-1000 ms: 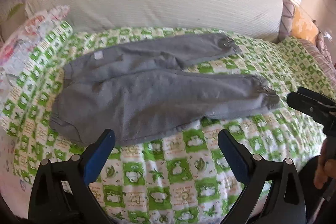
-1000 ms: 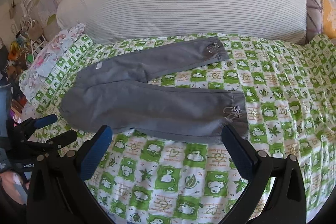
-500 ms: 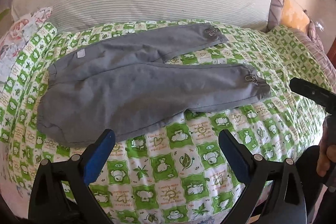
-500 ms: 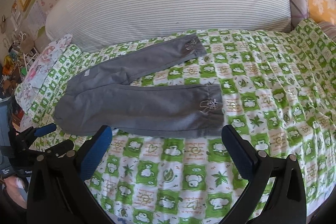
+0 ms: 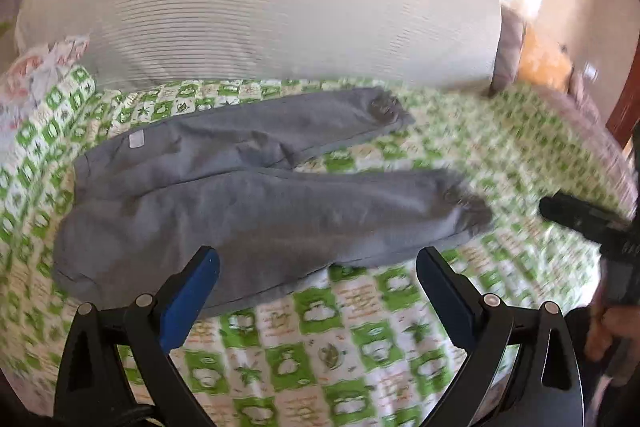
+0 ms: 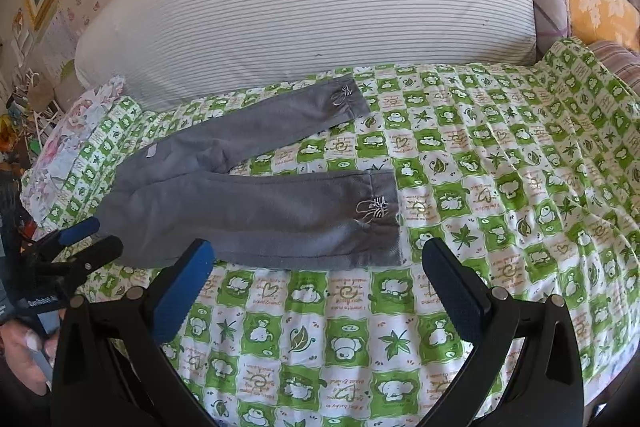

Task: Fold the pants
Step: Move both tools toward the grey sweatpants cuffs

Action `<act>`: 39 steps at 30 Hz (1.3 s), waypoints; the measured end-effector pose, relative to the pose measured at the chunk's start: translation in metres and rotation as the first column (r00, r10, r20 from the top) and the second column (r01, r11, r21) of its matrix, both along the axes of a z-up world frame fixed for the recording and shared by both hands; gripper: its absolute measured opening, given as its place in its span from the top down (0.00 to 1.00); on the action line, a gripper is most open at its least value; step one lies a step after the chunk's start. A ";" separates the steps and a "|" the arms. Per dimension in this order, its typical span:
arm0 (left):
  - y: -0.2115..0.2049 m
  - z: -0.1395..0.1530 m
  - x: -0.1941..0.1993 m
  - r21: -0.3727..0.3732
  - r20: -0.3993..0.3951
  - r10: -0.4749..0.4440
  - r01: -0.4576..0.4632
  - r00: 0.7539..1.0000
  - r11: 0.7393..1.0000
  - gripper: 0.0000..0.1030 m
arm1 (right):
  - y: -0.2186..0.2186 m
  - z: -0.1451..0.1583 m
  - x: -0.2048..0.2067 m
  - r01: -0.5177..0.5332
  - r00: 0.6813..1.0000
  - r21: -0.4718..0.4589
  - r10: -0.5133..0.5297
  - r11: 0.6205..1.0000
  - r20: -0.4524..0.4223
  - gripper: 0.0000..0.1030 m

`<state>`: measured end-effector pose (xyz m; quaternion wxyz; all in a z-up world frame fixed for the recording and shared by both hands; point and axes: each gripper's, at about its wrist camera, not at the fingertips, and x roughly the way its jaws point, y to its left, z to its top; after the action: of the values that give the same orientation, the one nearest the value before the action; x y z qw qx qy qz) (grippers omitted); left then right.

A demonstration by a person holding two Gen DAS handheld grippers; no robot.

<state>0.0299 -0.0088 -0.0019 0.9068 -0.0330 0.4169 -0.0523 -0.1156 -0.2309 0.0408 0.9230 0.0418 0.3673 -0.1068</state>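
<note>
Grey pants (image 5: 224, 195) lie flat on the green checked bed sheet (image 5: 320, 323), waist to the left, both legs spread apart and pointing right. They also show in the right wrist view (image 6: 256, 203), with small bows at the cuffs. My left gripper (image 5: 318, 267) is open and empty, just in front of the near leg's lower edge. My right gripper (image 6: 318, 263) is open and empty, near the cuff of the near leg. Each gripper shows at the edge of the other's view.
A large white striped pillow (image 6: 312, 3) lies along the back of the bed. A floral pillow (image 6: 72, 139) sits at the left, an orange cushion (image 6: 600, 3) at the far right. Clutter stands off the left side of the bed.
Both grippers have moved closer to the pants' near leg. The left wrist view is now blurred from motion. The pants have not moved.
</note>
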 end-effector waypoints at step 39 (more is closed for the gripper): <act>-0.035 -0.035 0.032 0.042 -0.086 -0.207 0.211 0.975 0.977 0.04 | -0.038 -0.033 0.022 0.049 0.997 0.046 -0.046 0.998 -0.056 0.00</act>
<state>0.0615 -0.0437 -0.0365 0.8793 0.0320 0.4555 -0.1356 -0.0940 -0.2692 0.0078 0.9084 0.0693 0.3941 -0.1211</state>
